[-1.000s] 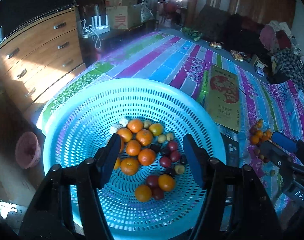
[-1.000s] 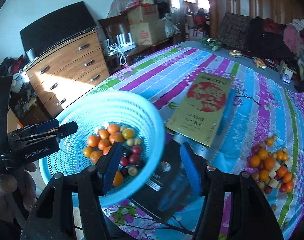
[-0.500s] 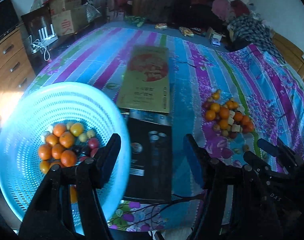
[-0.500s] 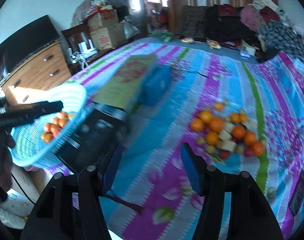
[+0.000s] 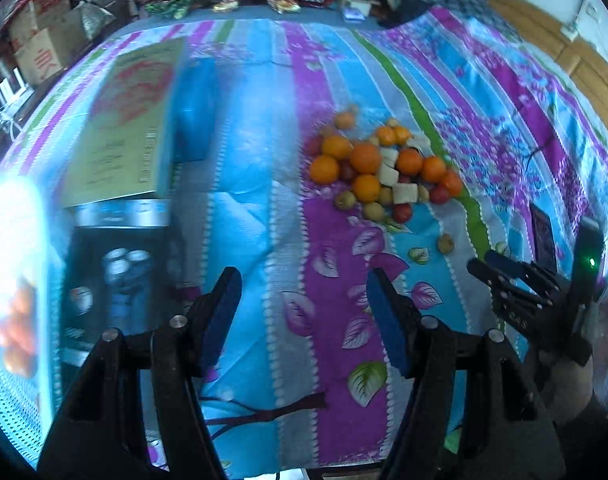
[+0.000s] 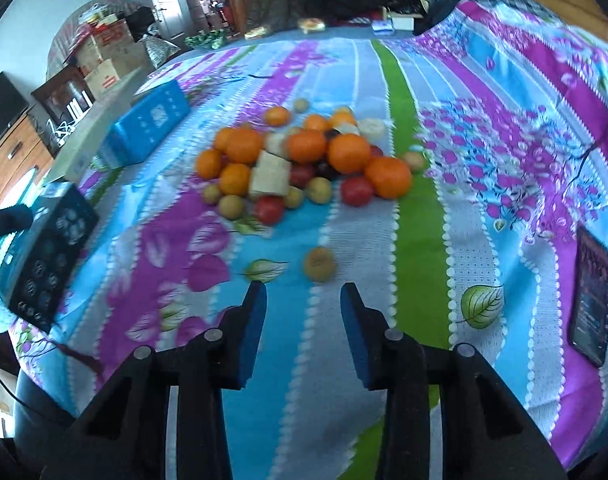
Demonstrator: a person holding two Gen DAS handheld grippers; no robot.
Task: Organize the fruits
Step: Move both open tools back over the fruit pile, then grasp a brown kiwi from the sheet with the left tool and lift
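A pile of fruit (image 5: 377,166) lies on the striped bedspread: oranges, small red and yellow fruits, pale cut pieces. It also shows in the right wrist view (image 6: 304,160). One small yellow fruit (image 6: 319,264) lies apart, just beyond my open, empty right gripper (image 6: 302,294). My left gripper (image 5: 302,282) is open and empty, above the cloth short of the pile. The turquoise basket (image 5: 12,320) with fruit in it sits blurred at the far left. The right gripper also shows in the left wrist view (image 5: 515,280).
A black box (image 5: 116,280), a yellow flat box (image 5: 132,120) and a blue box (image 6: 148,124) lie left of the pile. A dark phone (image 6: 591,296) lies on the cloth at right. Drawers and cartons stand beyond the bed at left.
Both grippers have swung right, away from the basket, toward the loose fruit pile. The basket has slid from centre to the left edge. Both grippers stay open.
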